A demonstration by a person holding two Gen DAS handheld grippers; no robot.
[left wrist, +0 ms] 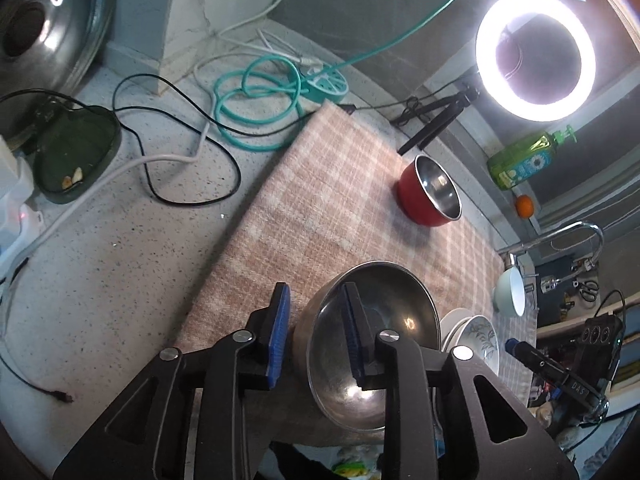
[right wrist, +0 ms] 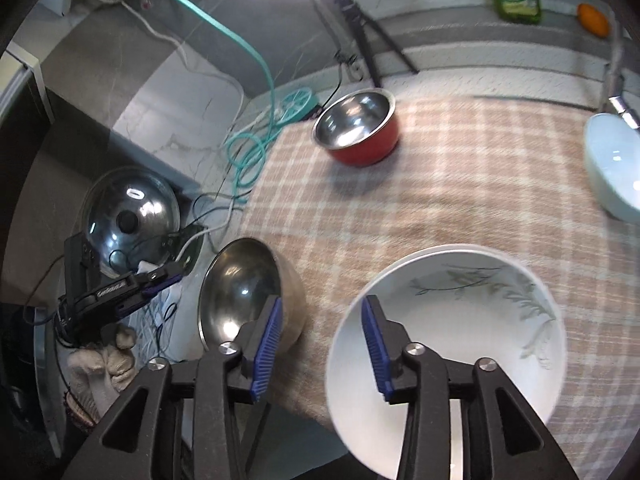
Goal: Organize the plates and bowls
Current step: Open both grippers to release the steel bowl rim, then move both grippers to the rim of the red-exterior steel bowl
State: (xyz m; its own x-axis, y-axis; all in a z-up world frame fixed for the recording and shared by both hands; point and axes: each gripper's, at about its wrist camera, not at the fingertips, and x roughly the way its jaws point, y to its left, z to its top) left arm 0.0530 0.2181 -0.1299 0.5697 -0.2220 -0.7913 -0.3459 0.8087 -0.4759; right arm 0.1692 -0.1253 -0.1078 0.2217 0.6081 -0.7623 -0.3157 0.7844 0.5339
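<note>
A steel bowl [left wrist: 384, 332] [right wrist: 240, 292] sits at the front left corner of the checked cloth [left wrist: 320, 200] [right wrist: 460, 208]. My left gripper [left wrist: 316, 288] is open; the bowl's near rim shows between its jaws, and the pads are off it. In the right wrist view the left gripper [right wrist: 172, 274] stands just left of that bowl. A white leaf-patterned bowl [right wrist: 480, 320] [left wrist: 482, 340] rests nested in another white bowl. My right gripper [right wrist: 323, 302] is open, one finger over the bowl's inside, with no pad pressing. A red bowl [left wrist: 416, 204] [right wrist: 368, 152] and a pale green bowl [left wrist: 504, 292] [right wrist: 612, 172] stand farther back.
A ring light [left wrist: 536, 56] on a black tripod [left wrist: 432, 124] stands behind the cloth. Teal, white and black cables [left wrist: 256, 104] lie on the speckled counter beside a pot lid [left wrist: 48, 32] and a dark green dish [left wrist: 76, 156]. A green bottle [left wrist: 524, 160], an orange and a tap are at the right.
</note>
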